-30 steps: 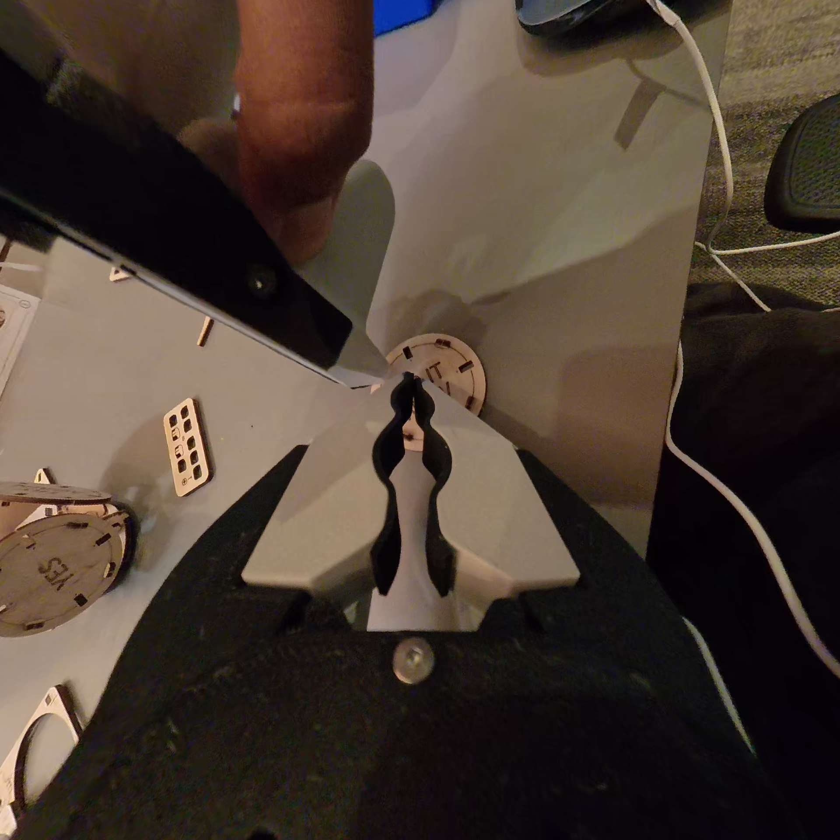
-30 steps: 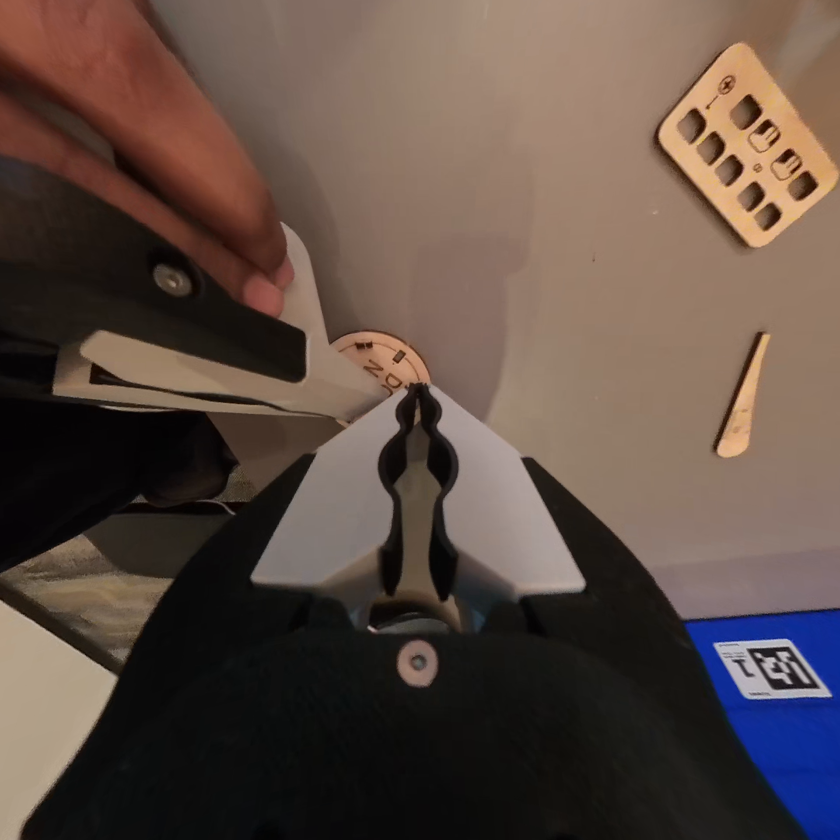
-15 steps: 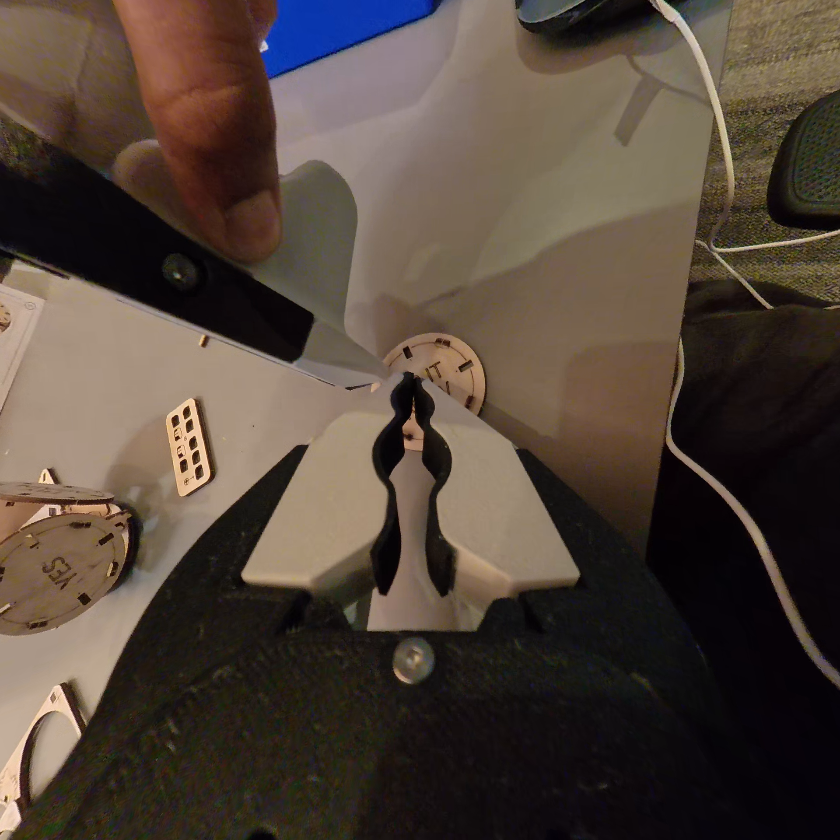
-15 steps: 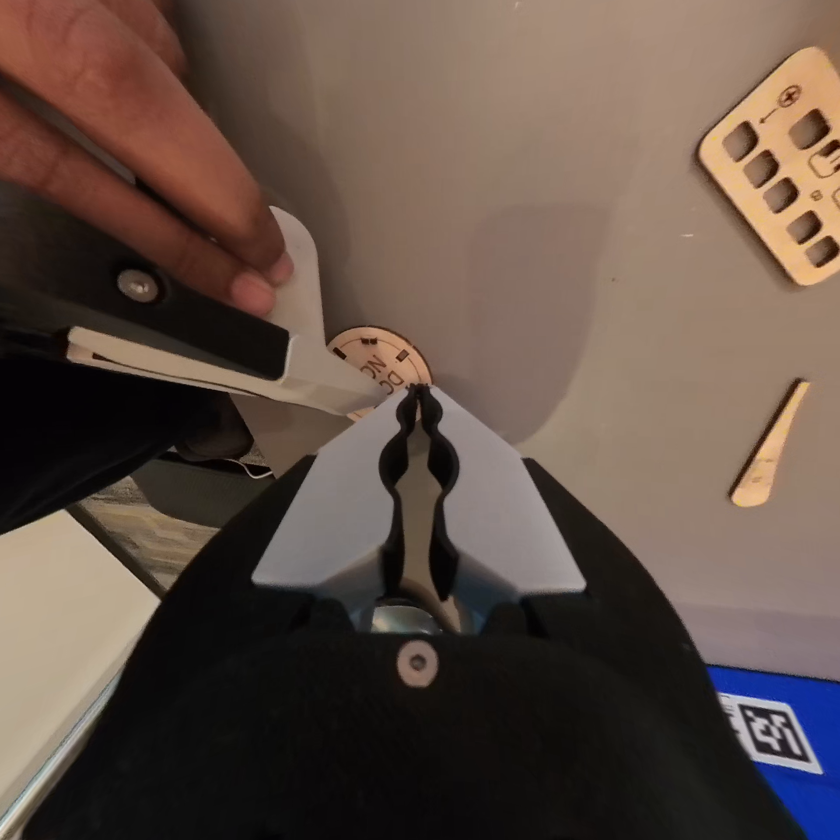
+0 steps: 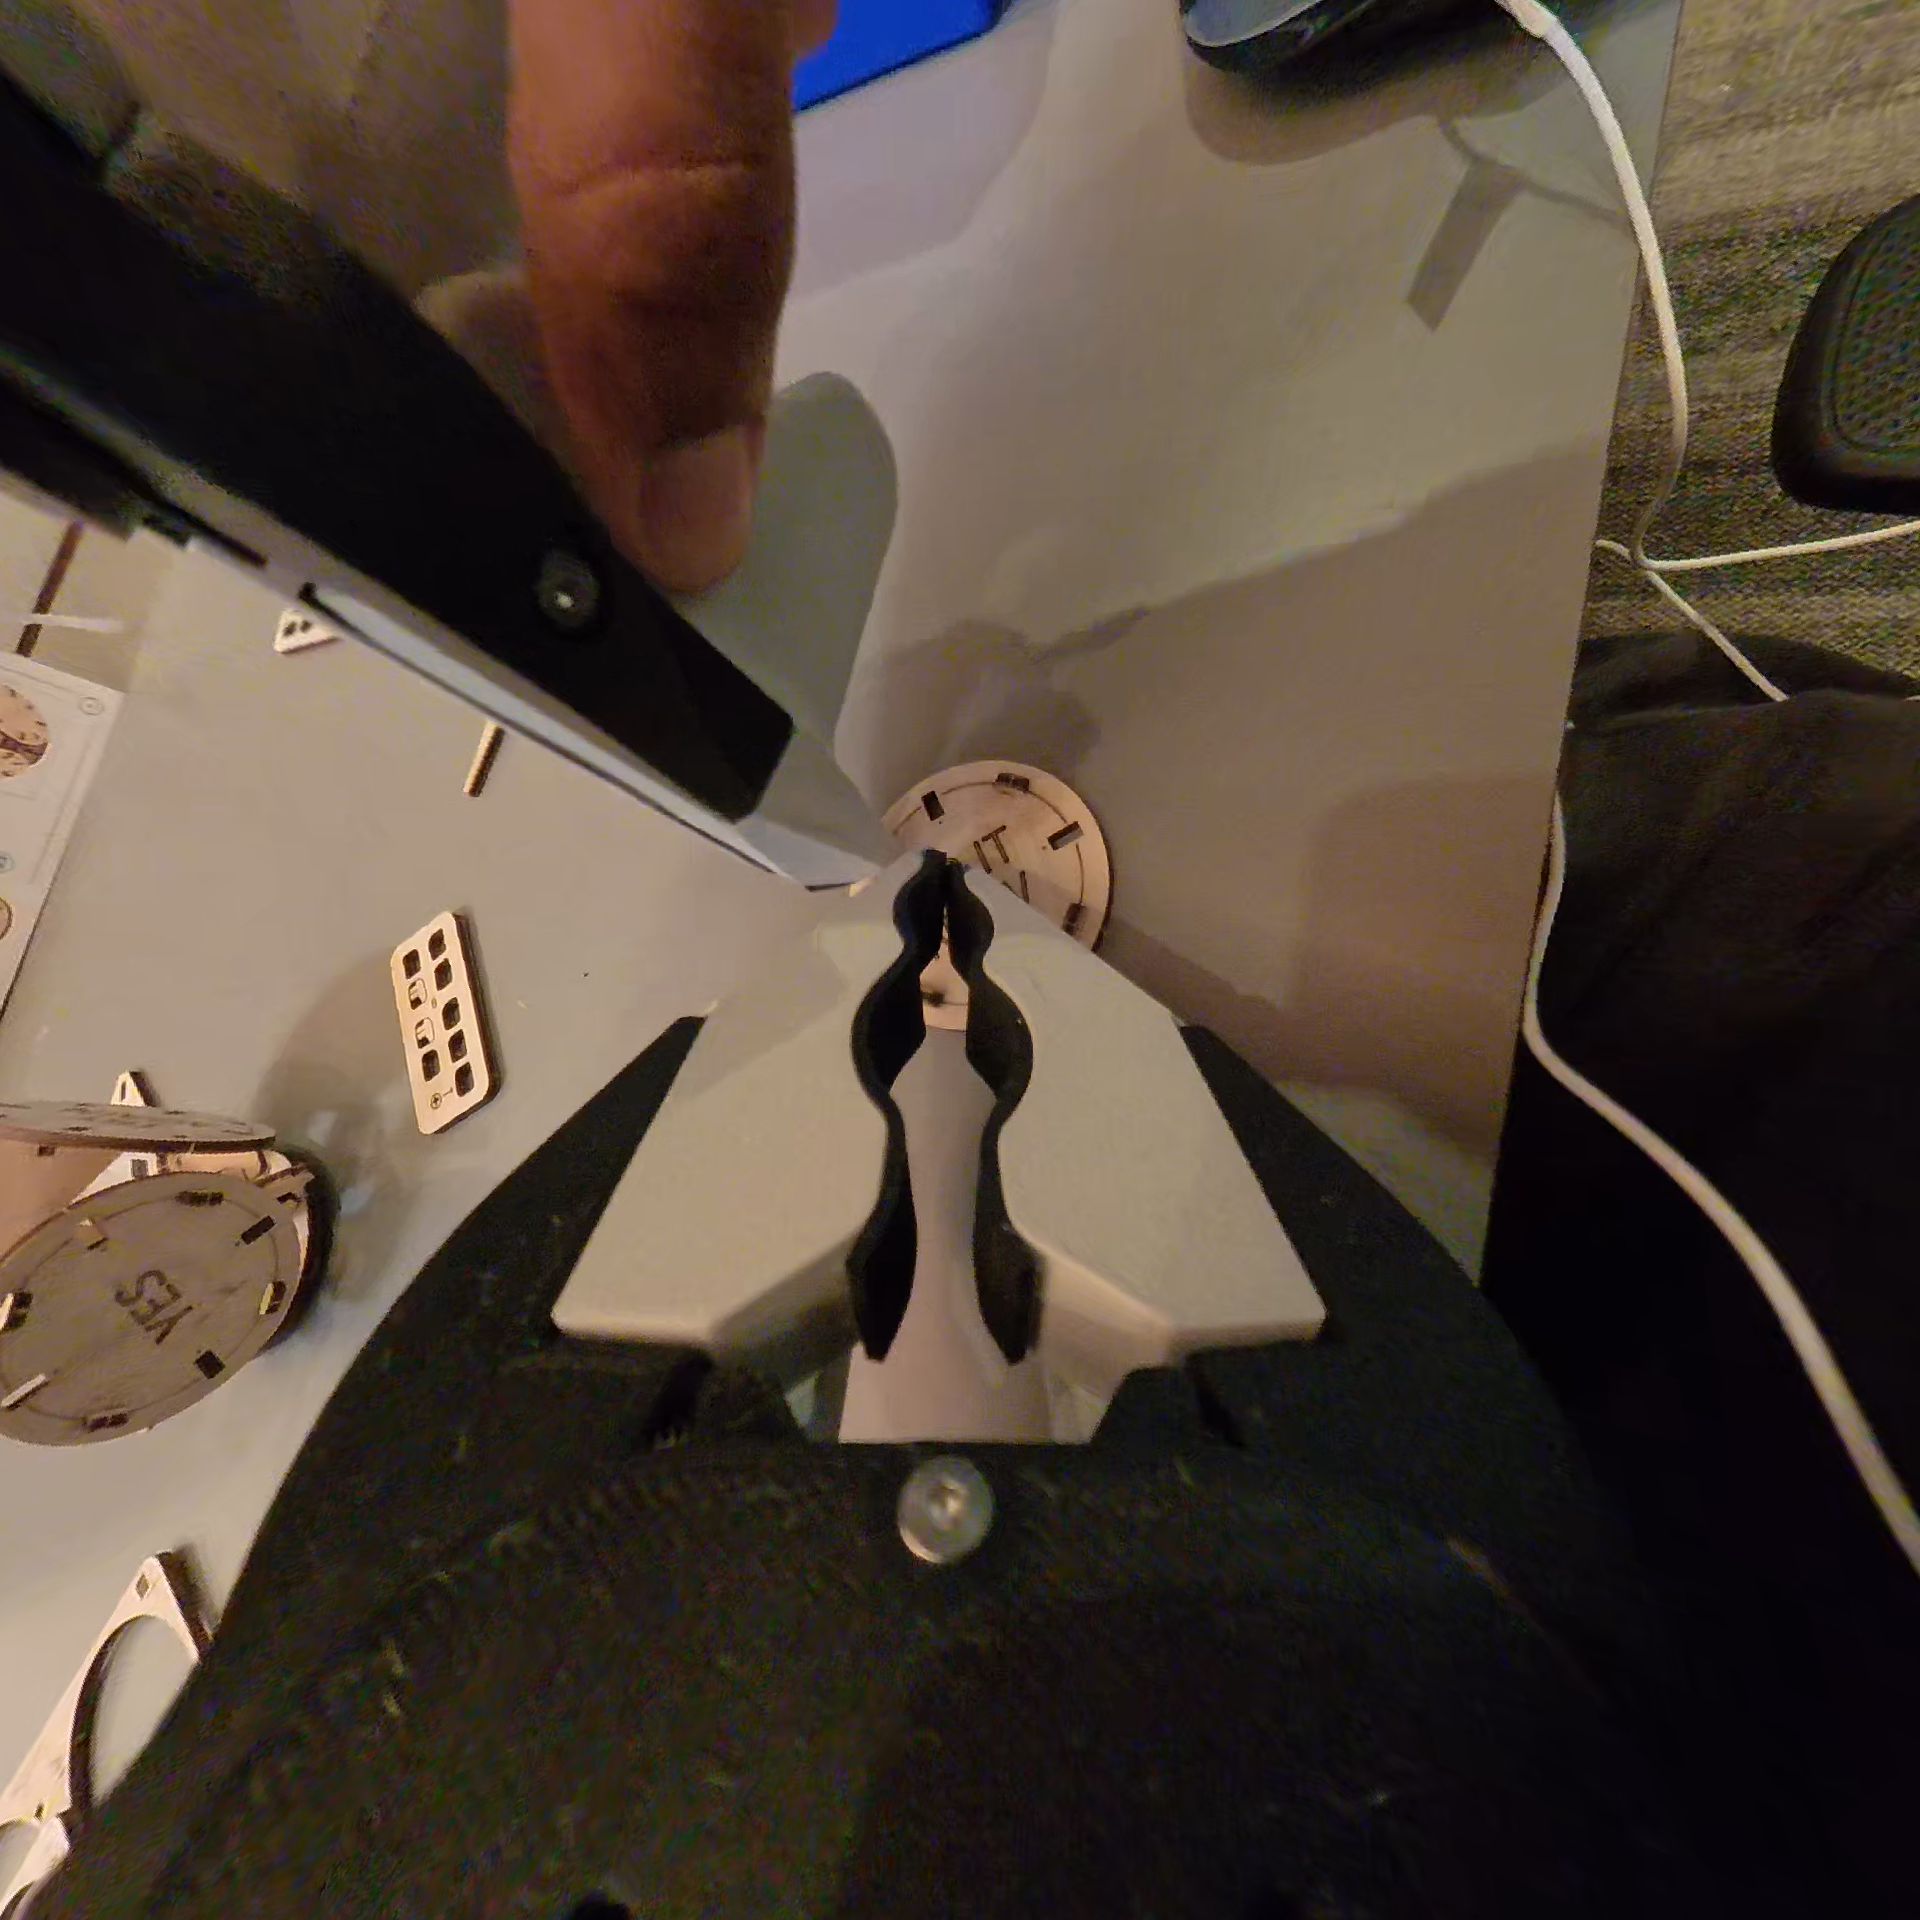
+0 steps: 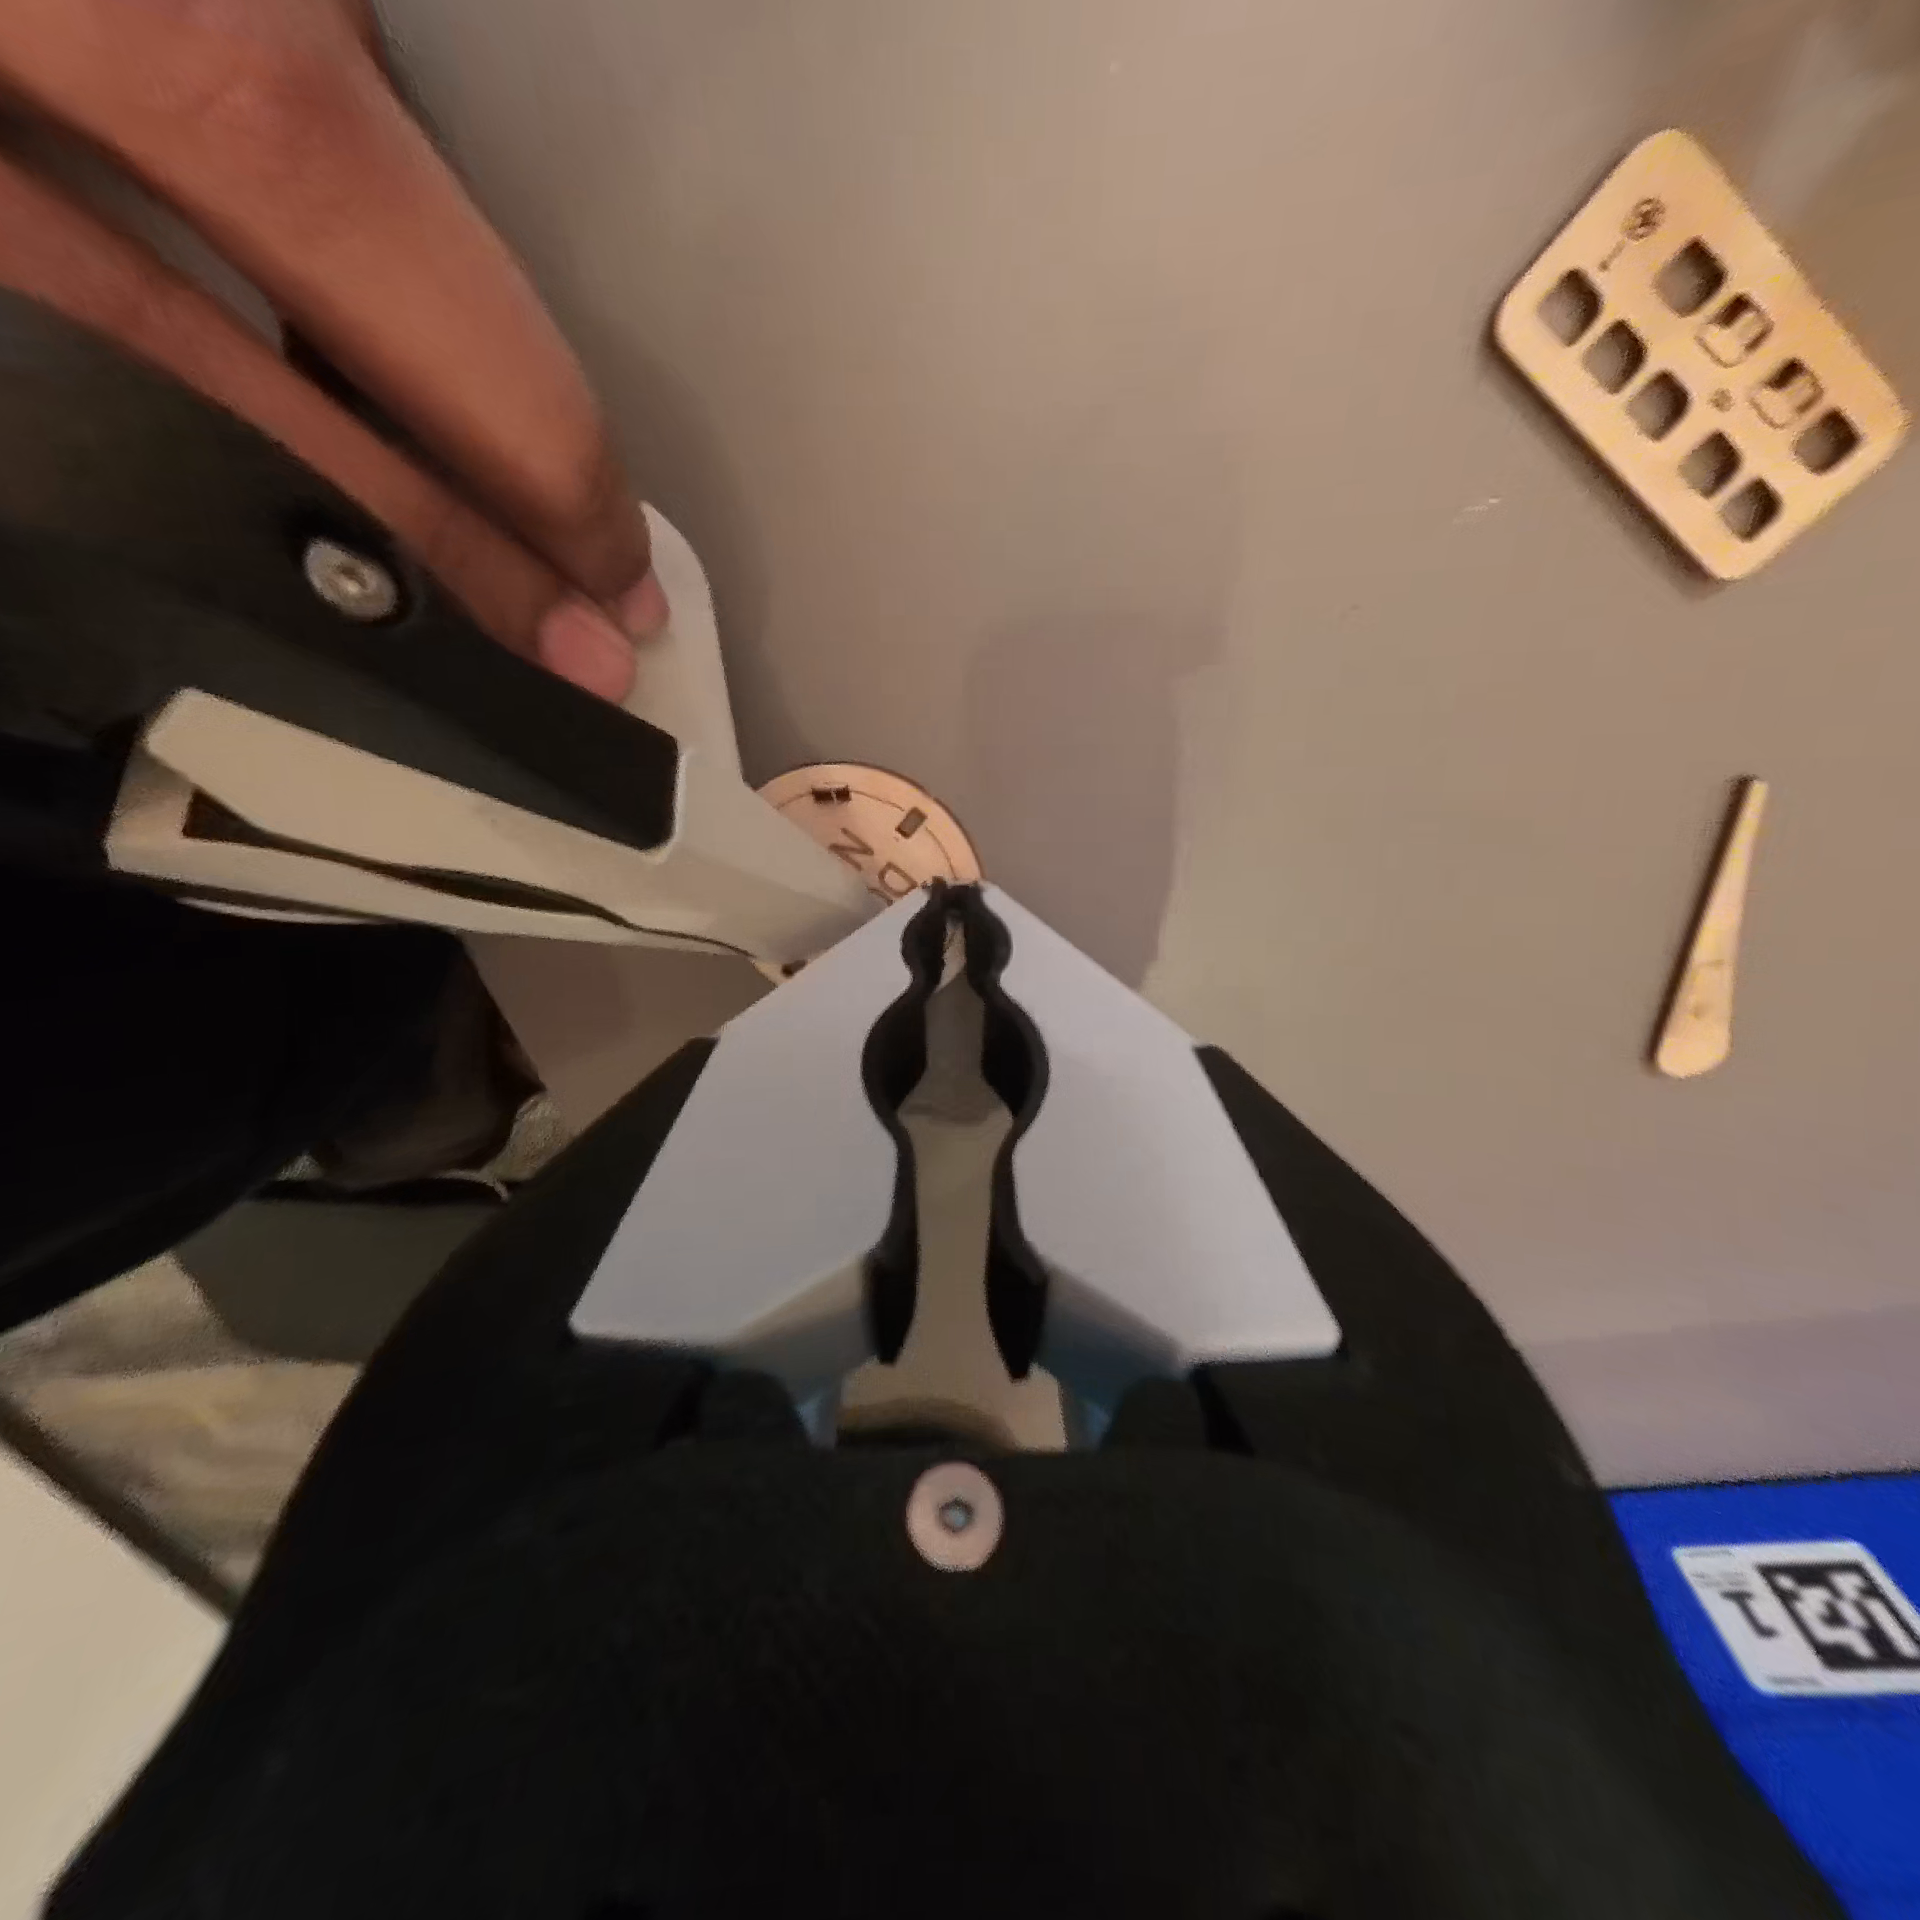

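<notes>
A small round wooden disc (image 5: 1023,842) with slots and engraved marks lies flat on the grey table (image 5: 1247,520). My left gripper (image 5: 940,862) is shut, with its tips at the disc's near edge. My right gripper (image 6: 951,888) is also shut, its tips over the same disc (image 6: 883,821). The two grippers meet tip to tip: the right one comes in from the upper left in the left wrist view (image 5: 842,873), and the left one comes in from the left in the right wrist view (image 6: 831,914). A person's fingers (image 6: 468,395) rest on the left gripper. I see nothing gripped between either pair of pads.
A wooden plate with rectangular holes (image 6: 1694,353) and a thin wooden wedge (image 6: 1714,935) lie to the right. A round wooden assembly (image 5: 145,1299) stands at the left. A blue mat with a marker (image 6: 1787,1621), a white cable (image 5: 1621,312) and the table's right edge (image 5: 1558,831) are near. Both grippers' tips are close together, under 4 cm apart.
Both grippers stay shut with their tips at the disc, which has not moved. The right gripper swung a little about its tip and back, and the hand on it shifted.
</notes>
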A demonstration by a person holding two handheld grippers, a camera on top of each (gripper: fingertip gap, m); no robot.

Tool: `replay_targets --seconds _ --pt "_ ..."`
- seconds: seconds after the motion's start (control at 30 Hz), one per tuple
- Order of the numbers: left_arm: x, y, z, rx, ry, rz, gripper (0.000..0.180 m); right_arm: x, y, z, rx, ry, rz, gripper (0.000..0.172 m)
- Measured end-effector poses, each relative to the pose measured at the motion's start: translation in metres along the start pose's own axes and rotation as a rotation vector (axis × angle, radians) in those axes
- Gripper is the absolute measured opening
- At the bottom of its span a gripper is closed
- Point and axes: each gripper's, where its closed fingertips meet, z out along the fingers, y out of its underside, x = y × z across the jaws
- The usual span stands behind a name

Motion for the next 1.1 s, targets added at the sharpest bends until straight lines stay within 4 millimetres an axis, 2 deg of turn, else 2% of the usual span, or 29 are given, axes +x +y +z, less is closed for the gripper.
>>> replay_targets --seconds 0.07,0.1,0.13,0.23,0.3,0.37,0.4,0.43,0.5,0.57,0.67,0.77,0.83,0.93,1.03,1.1 --pt "0.0 0.0 0.0 0.0 -0.008 0.009 0.0 0.002 -0.002 -0.001 0.057 0.062 0.027 0.011" --pt "0.0 0.0 0.0 0.0 -0.013 0.015 0.0 0.003 -0.005 -0.004 0.109 0.084 0.038 0.009" --pt "0.0 0.0 0.0 0.0 -0.017 0.019 0.0 0.002 -0.01 -0.01 0.183 0.09 0.053 0.001" --pt "0.0 0.0 0.0 0.0 -0.022 0.025 0.0 0.01 -0.028 -0.037 0.469 0.103 0.177 0.004" --pt "0.0 0.0 0.0 0.0 -0.027 0.03 0.0 0.027 -0.043 -0.066 0.734 0.137 0.294 0.012" --pt "0.0 0.0 0.0 -0.001 -0.037 0.04 0.0 0.048 -0.057 -0.108 1.083 0.214 0.411 0.013" --pt "0.0 0.0 0.0 -0.001 -0.043 0.047 0.0 0.055 -0.062 -0.13 1.266 0.266 0.42 0.013" --pt "0.0 0.0 0.0 -0.001 -0.049 0.052 0.0 0.056 -0.066 -0.147 1.43 0.319 0.385 0.0" --pt "0.0 0.0 0.0 -0.002 -0.057 0.061 0.0 0.057 -0.066 -0.166 1.652 0.451 0.352 0.0" --pt "0.0 0.0 0.0 -0.002 -0.061 0.065 0.0 0.056 -0.069 -0.166 1.726 0.504 0.36 0.0" --pt "-0.001 0.0 0.0 -0.002 -0.062 0.066 0.0 0.051 -0.079 -0.157 1.735 0.467 0.351 0.0" --pt "-0.001 0.0 0.0 -0.003 -0.065 0.069 0.0 0.055 -0.081 -0.154 1.748 0.441 0.393 0.0" --pt "-0.002 0.0 0.0 -0.003 -0.068 0.071 0.0 0.054 -0.084 -0.159 1.762 0.432 0.4 0.0" --pt "-0.002 0.0 0.0 -0.003 -0.071 0.075 0.0 0.054 -0.083 -0.17 1.805 0.514 0.394 0.0" --pt "-0.003 0.001 0.001 -0.003 -0.069 0.072 0.0 0.058 -0.096 -0.135 1.686 0.449 0.409 0.0" --pt "-0.003 0.001 0.001 -0.003 -0.066 0.069 0.0 0.058 -0.09 -0.151 1.706 0.519 0.395 0.0"
